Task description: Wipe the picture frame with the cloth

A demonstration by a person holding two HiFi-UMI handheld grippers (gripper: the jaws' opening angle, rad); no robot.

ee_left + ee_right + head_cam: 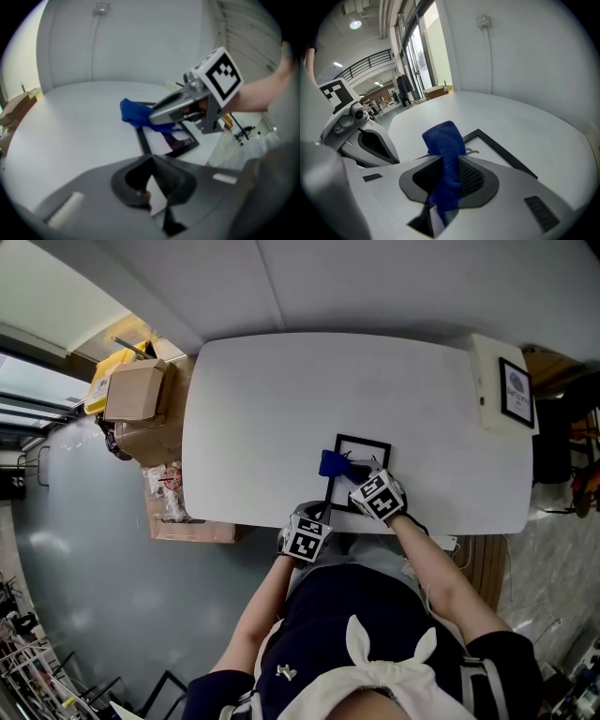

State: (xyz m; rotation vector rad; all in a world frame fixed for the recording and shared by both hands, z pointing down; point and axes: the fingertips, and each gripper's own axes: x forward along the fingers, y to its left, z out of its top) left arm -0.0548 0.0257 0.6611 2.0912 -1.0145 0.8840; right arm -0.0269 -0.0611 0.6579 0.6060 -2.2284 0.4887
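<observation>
**A:** Nearest to us, the left hand-held gripper [151, 164] sits at the near edge of the tabletop [281, 399]. Its jaws are drawn together on nothing, and its arm is bent in close to the body.

**B:** Just past it we have the right hand-held gripper [449, 164], clamped on a fold of the blue cloth [445, 140]. The forearm reaches forward and the hand-held gripper slants in low toward the left.

**A:** The cloth looks like terry, so we judge it soft, light and limp. The free end bunches up ahead of the jaws, and that is the part to press down. A pinch on a fold seems enough, because it should not slip.

**B:** Under it the black picture frame [161, 143] lies flat near the tabletop's near edge. The cloth sits over the frame's left side.

**A:** We take the frame for stiff and fairly light, and probably glazed, so breakable if we lean on it. On this smooth white tabletop it could skate under a stroke.

**B:** Then we should steady it at the black rim near a corner, never on the pane. The left hand-held gripper is the closer one for that job.

**A:** Farther off, a second framed picture [515, 392] rests on a white box at the far right corner. A cardboard box [134, 390] stands beyond the left edge. Both are well apart from our work.
</observation>
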